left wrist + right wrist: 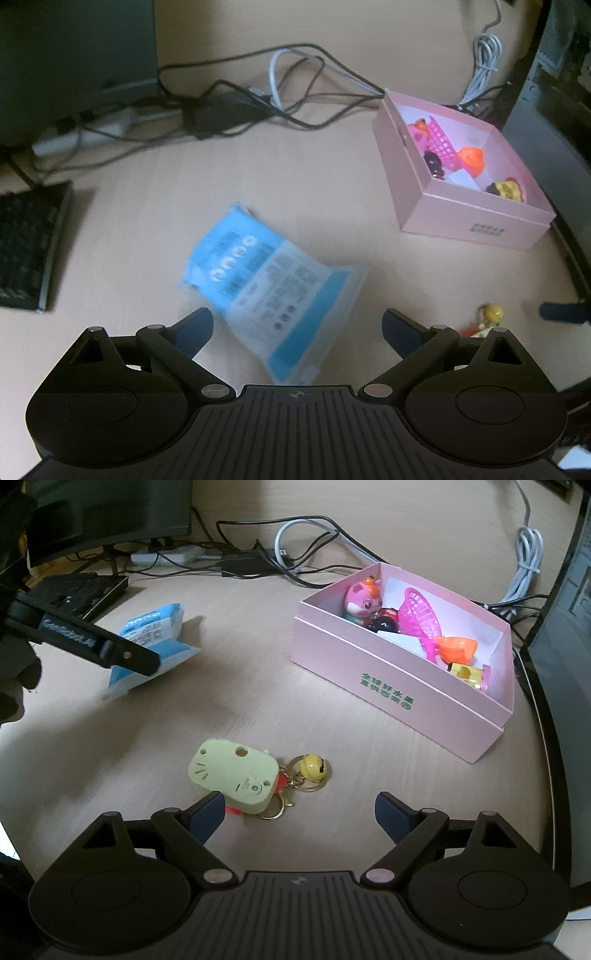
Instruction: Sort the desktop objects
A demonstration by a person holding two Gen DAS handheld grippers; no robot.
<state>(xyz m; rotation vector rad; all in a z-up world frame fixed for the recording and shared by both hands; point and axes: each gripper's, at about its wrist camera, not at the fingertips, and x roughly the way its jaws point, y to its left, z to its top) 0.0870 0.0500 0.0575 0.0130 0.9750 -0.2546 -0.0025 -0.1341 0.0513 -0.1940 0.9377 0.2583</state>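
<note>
- While our left tongs [297, 325] stand spread around the blurred blue tissue pack [269, 284], seemingly not pinching, it lies on the counter [295, 177].
- Our right tongs [299, 812], spread, flank the keychain [236, 777]; pink box [399, 698] waits far right.

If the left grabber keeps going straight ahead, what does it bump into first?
Probably the blue-and-white plastic tissue pack. It lies tilted between the open left gripper's fingers, straight ahead. The picture is blurry, so I can't tell whether they are touching it.
</note>
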